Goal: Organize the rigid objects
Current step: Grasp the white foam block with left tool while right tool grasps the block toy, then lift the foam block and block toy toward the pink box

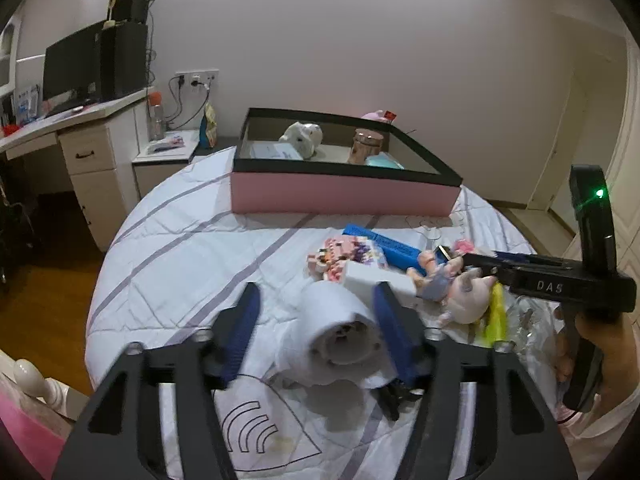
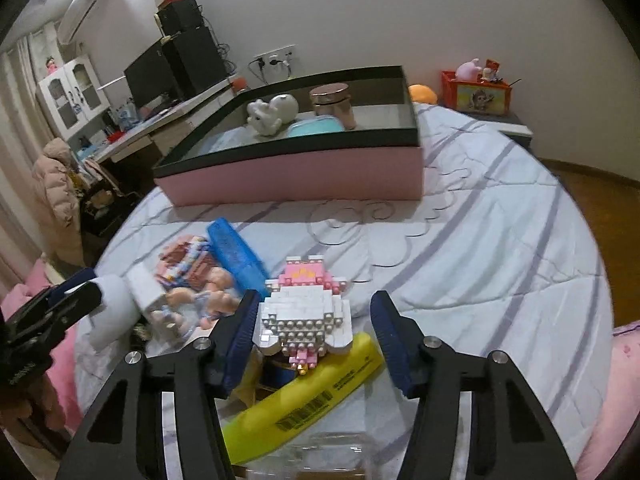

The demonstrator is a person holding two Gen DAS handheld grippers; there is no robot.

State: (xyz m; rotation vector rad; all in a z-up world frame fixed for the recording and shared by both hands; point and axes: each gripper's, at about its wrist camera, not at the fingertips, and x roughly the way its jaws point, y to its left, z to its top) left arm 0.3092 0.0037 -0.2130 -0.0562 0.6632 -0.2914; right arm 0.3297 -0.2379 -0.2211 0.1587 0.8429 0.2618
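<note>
Two grippers over the bed quilt [image 2: 500, 240]: my left gripper [image 1: 316, 316] straddles a white roll [image 1: 340, 332], right pad touching, left pad clear, while my right gripper [image 2: 316, 328] brackets the pink-and-white brick figure [image 2: 304, 308], right pad still apart.

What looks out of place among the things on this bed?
The white toilet roll lies on its side between the left gripper's jaws; soft paper, it looks odd among rigid toys like the block figure.
</note>
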